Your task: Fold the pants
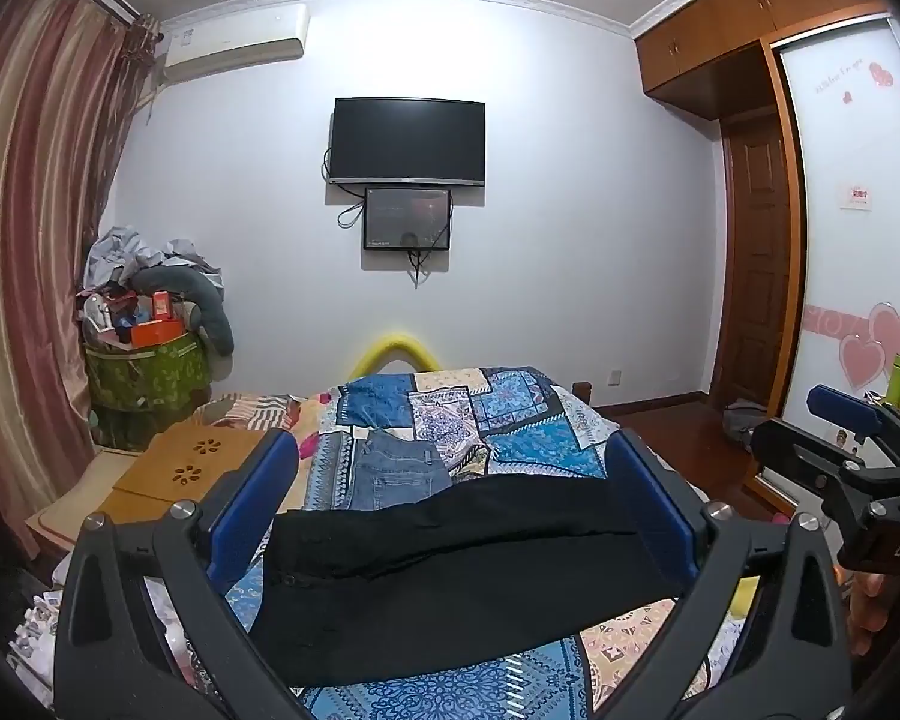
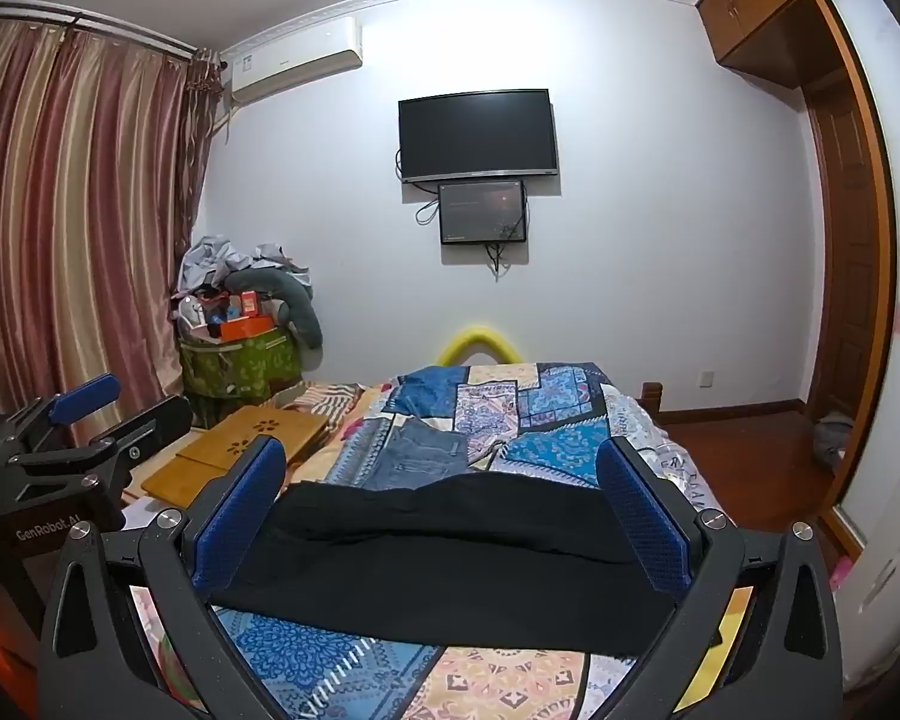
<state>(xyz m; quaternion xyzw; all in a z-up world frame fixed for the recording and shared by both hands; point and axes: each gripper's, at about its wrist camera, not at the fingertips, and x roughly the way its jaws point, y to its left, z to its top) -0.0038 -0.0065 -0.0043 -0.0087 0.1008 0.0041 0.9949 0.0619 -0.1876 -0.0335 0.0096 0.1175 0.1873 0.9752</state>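
Observation:
Black pants [image 1: 450, 570] [image 2: 450, 552] lie in a long band across the patchwork quilt [image 1: 510, 414] [image 2: 510, 408] on the bed. My left gripper [image 1: 452, 450] hovers open near their near edge. Its blue pads [image 1: 252, 510] stand wide apart, and the cloth shows between them untouched. My right gripper [image 2: 441, 450] is open in the same way over the pants, with nothing pinched. Each gripper shows in the other's view: the right gripper [image 1: 810, 432] at the right edge, the left gripper [image 2: 120, 408] at the left. Folded blue jeans [image 1: 396, 468] [image 2: 420, 456] lie just beyond the black pants.
A wooden lap desk [image 1: 192, 462] [image 2: 252, 432] sits left of the bed. Behind it, a green bin [image 1: 144, 372] heaped with clutter stands by the curtain. A TV [image 1: 408, 141] hangs on the far wall. A wardrobe and door [image 1: 756, 252] stand at the right.

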